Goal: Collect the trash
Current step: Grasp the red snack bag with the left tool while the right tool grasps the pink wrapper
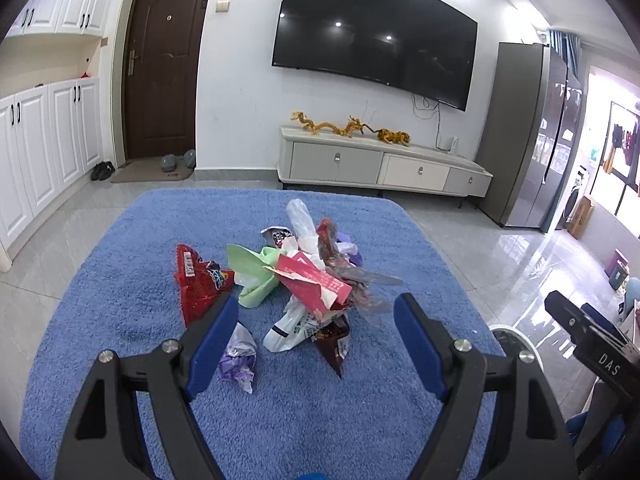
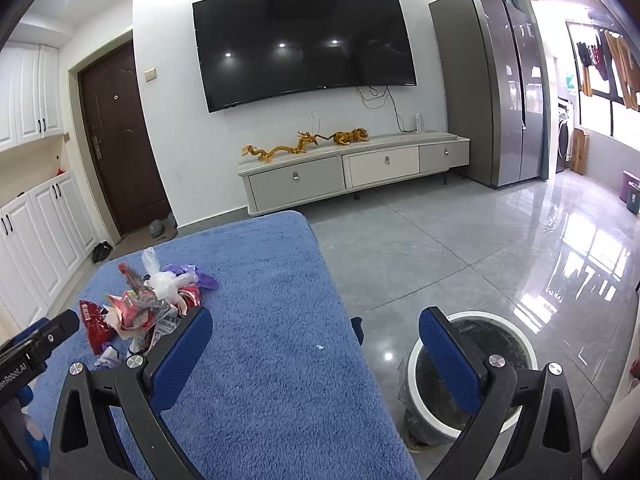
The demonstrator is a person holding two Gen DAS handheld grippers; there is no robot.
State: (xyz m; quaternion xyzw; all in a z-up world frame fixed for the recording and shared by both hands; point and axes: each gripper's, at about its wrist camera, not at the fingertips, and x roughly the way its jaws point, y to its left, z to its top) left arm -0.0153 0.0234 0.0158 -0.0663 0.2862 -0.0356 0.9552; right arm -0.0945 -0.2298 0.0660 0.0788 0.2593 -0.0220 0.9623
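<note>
A pile of trash (image 1: 308,280) lies on a blue fluffy table cover (image 1: 120,320): a red snack wrapper (image 1: 196,284), a green bag (image 1: 256,276), a pink carton (image 1: 316,280), white plastic bags and a purple wrapper (image 1: 238,360). My left gripper (image 1: 316,308) is open and empty, just short of the pile. My right gripper (image 2: 316,320) is open and empty over the cover's right edge. The pile also shows in the right wrist view (image 2: 148,304), to the left. A white-rimmed trash bin (image 2: 460,372) with a black liner stands on the floor at the right.
A TV cabinet (image 2: 352,172) with golden dragon figures stands under a wall TV (image 2: 304,44). A grey fridge (image 2: 492,88) stands at the right. White cupboards (image 1: 44,152) and a brown door (image 1: 160,68) are at the left. The floor is glossy grey tile.
</note>
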